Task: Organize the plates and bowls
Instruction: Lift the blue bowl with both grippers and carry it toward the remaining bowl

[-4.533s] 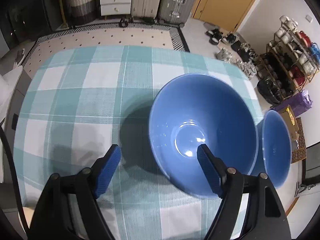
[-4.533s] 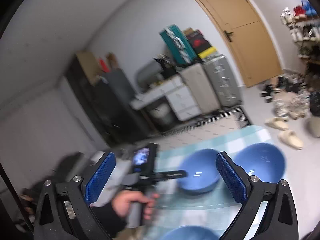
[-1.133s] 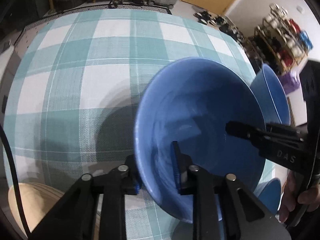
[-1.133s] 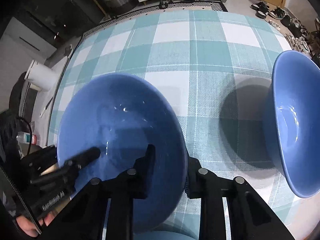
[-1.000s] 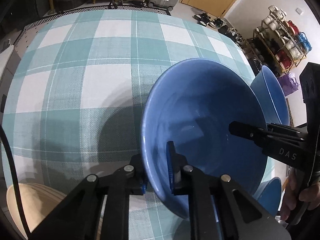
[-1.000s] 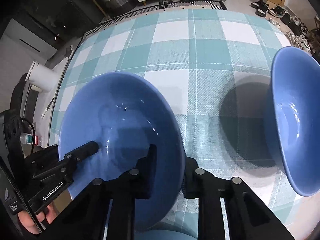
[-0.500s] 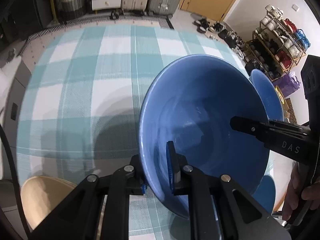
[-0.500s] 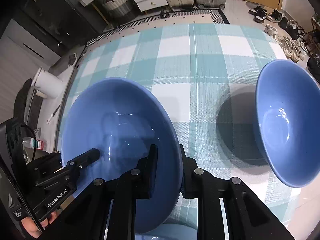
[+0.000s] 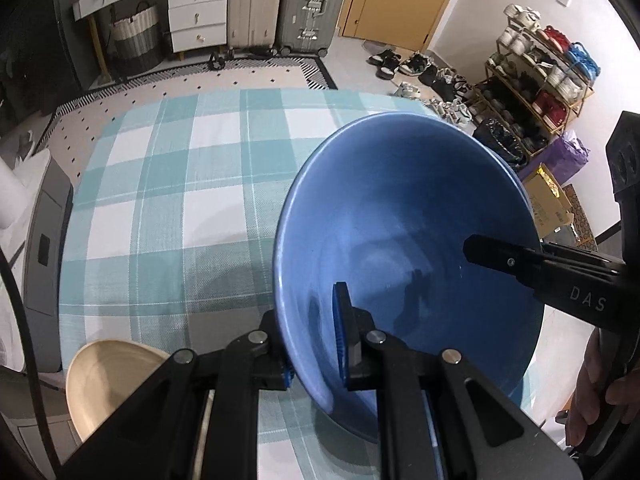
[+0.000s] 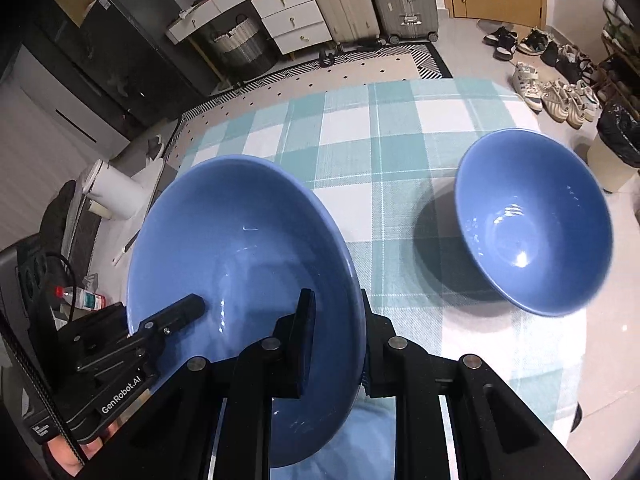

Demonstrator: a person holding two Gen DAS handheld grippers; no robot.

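Observation:
A large blue bowl [image 9: 404,216] is held in the air above the teal checked tablecloth [image 9: 168,184]. My left gripper [image 9: 312,340] is shut on its left rim. My right gripper [image 10: 336,340] is shut on its right rim [image 10: 240,240]. Each gripper shows in the other's view, reaching into the bowl from the opposite side. A second blue bowl [image 10: 532,220] stands on the cloth to the right. Part of another blue dish [image 10: 372,440] shows below the held bowl, under my right gripper.
A light wooden stool [image 9: 108,384] stands at the table's near left corner. A white paper roll [image 10: 112,188] and a small bottle [image 10: 80,300] are off the table's left side. Suitcases, drawers and a shoe rack [image 9: 540,80] stand on the floor beyond.
Both grippers have lifted the large blue bowl higher off the cloth. The table and the second bowl now look smaller and farther below.

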